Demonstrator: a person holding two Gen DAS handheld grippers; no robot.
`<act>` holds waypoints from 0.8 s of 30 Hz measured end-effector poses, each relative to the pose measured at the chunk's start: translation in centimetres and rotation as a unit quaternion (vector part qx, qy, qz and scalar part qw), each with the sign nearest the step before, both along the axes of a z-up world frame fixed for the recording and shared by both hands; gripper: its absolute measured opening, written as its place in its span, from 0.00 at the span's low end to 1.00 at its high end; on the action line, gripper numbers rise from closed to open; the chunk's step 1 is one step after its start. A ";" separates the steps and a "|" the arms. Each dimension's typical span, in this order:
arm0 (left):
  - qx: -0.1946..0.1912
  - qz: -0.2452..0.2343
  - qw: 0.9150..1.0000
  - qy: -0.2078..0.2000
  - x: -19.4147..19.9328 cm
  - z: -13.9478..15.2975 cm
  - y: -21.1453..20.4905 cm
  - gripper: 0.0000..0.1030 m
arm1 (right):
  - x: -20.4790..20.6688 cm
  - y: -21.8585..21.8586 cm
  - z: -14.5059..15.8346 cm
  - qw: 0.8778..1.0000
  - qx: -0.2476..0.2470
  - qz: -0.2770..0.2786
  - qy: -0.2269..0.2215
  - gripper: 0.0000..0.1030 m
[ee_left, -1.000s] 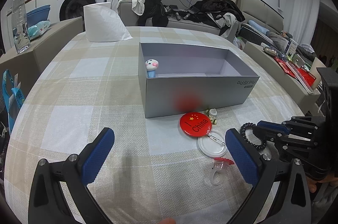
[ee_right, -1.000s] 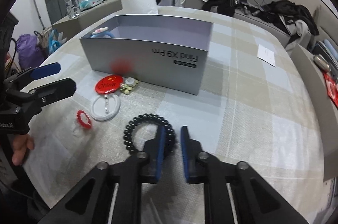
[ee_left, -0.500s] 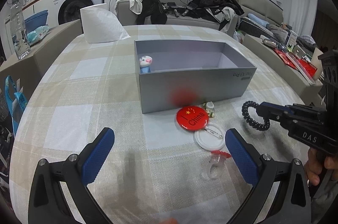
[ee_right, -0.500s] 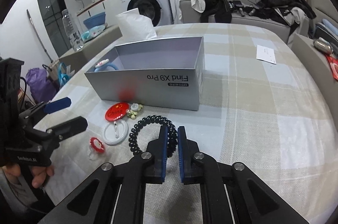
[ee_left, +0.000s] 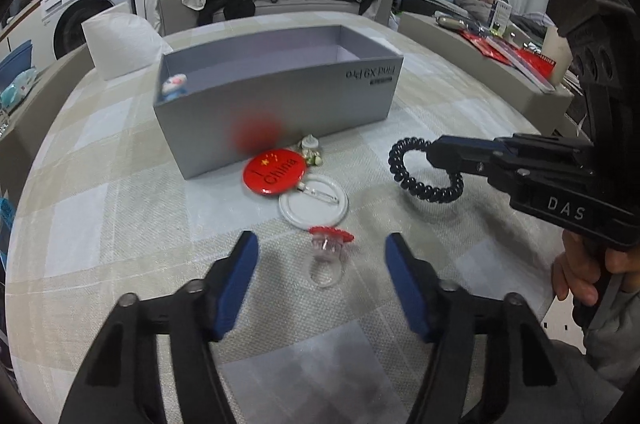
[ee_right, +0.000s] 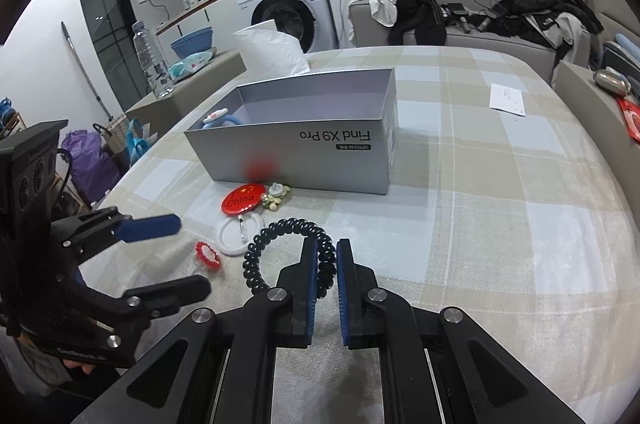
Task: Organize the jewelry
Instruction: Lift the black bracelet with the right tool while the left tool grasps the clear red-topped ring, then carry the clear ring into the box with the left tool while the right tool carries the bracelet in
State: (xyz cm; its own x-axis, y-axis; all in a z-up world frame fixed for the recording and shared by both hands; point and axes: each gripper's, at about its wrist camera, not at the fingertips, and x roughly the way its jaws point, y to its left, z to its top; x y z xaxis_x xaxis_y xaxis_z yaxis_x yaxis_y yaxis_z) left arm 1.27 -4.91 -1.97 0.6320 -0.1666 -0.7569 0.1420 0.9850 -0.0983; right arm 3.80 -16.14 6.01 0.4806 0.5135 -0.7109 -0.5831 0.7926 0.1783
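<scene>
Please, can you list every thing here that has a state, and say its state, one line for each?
Right tool: shut on the black spiral bracelet, lifted off the table.
Left tool: open, empty, above the clear plastic ring with red top.
Grey cardboard box: open, no lid.
Red round "China" badge: face up, leaning on the white round badge back.

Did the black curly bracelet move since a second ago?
Yes. The black bracelet, clamped in the right gripper, has risen off the tablecloth, nearer the grey box.
</scene>
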 end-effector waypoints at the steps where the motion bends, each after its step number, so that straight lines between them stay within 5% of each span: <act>1: 0.000 -0.002 1.000 0.006 0.1 -0.2 0.0 0.43 | 0.0 0.0 0.0 1.000 -0.001 0.000 0.000 0.08; 5: -0.005 -0.010 1.000 0.005 -0.2 -0.1 0.1 0.14 | 0.2 0.0 -0.1 1.000 0.001 -0.001 0.003 0.08; 16: -0.016 0.009 0.998 -0.058 -1.2 2.4 0.8 0.14 | 0.0 -0.5 0.6 1.000 0.018 -0.010 -0.009 0.08; 24: -0.040 0.042 0.993 -0.101 -0.3 4.7 2.3 0.14 | 0.0 -0.8 3.9 0.997 0.061 -0.016 -0.048 0.08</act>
State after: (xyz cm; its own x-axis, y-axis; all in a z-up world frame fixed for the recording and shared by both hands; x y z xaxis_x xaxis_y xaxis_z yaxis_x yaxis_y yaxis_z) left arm 0.94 -2.59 2.76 0.7840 -0.1605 -0.5997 0.0840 0.9845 -0.1537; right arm 3.75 -16.95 9.90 0.5609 0.5763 -0.5943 -0.5763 0.7872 0.2194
